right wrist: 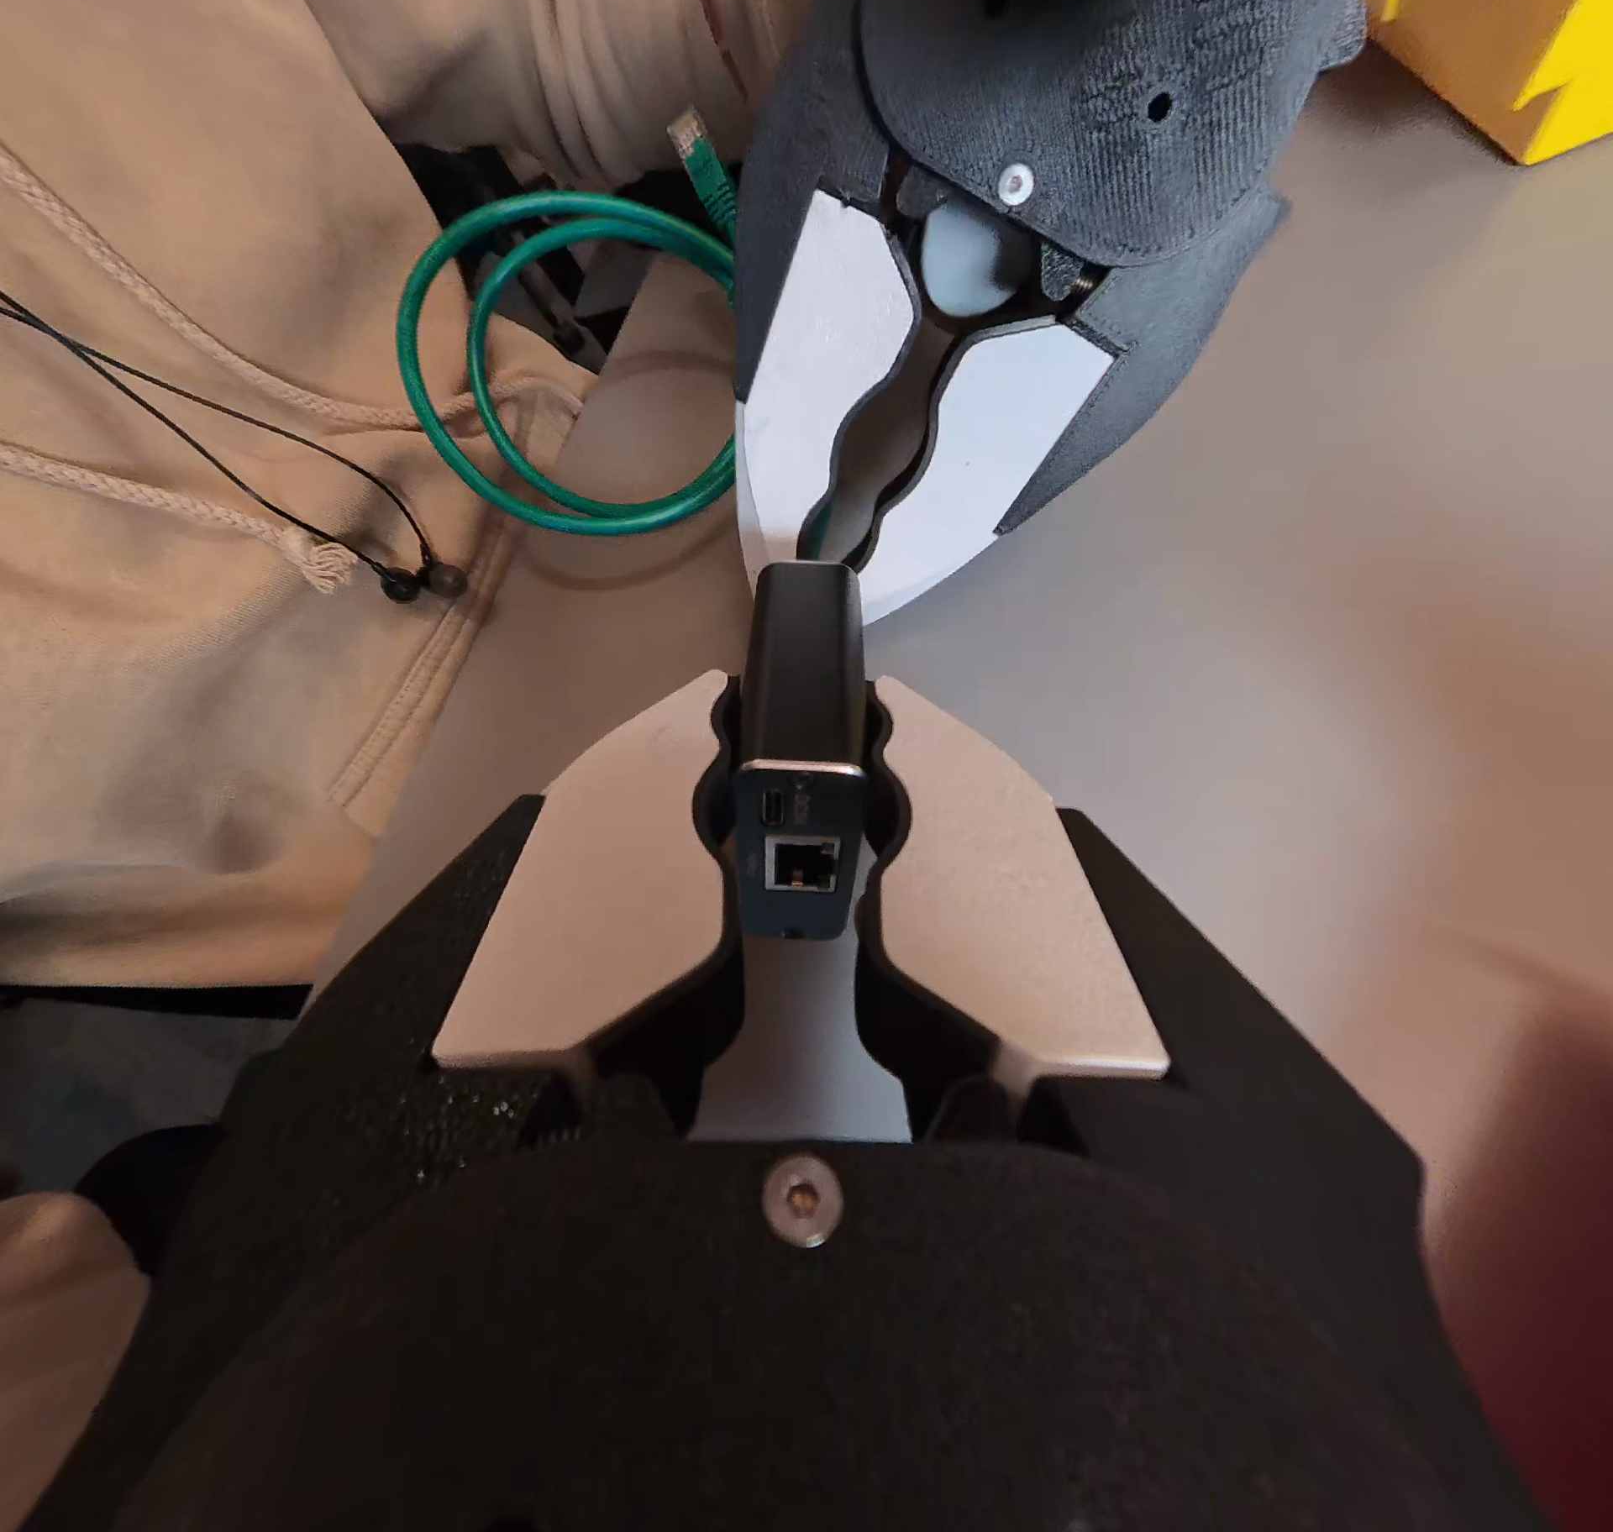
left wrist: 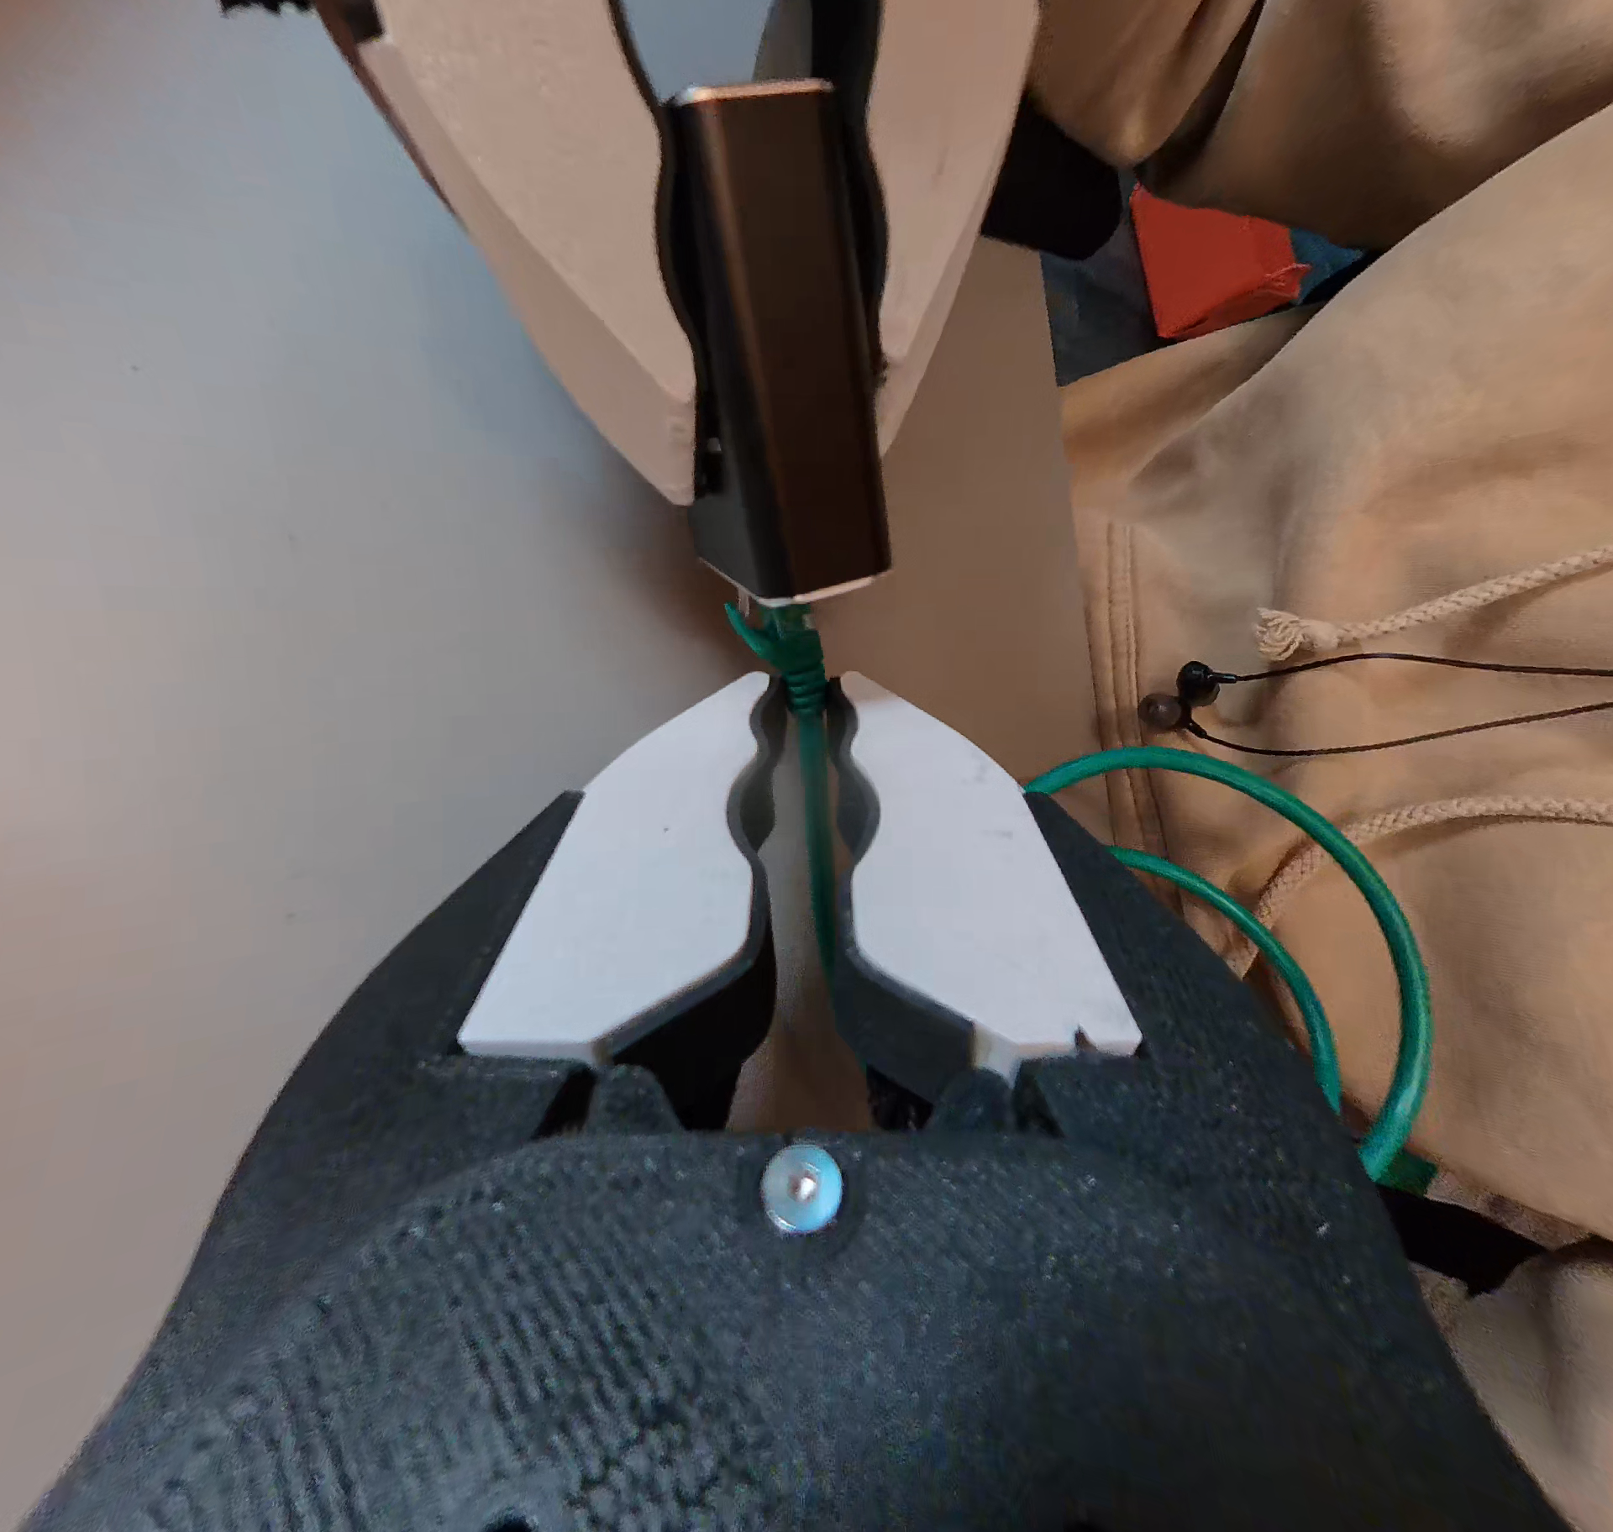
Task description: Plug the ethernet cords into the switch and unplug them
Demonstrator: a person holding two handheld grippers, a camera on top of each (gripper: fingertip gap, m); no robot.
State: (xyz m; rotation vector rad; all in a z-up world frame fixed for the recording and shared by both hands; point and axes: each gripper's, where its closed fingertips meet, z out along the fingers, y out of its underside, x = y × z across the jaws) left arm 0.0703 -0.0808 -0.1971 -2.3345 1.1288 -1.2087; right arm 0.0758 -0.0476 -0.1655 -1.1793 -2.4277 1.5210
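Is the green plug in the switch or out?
In: the green plug sits in the switch end; the left claw grips its cord.

plain grey desk (right wrist: 1309, 617), office-like

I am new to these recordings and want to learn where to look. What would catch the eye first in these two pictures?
First, the two claws meeting nose to nose at the centre: the right claw clamps a dark switch, and the left claw grips the green ethernet cord at its plug. The cord's plug sits at the switch's far end. Beside them, the cord's loops lie against a beige hooded top.
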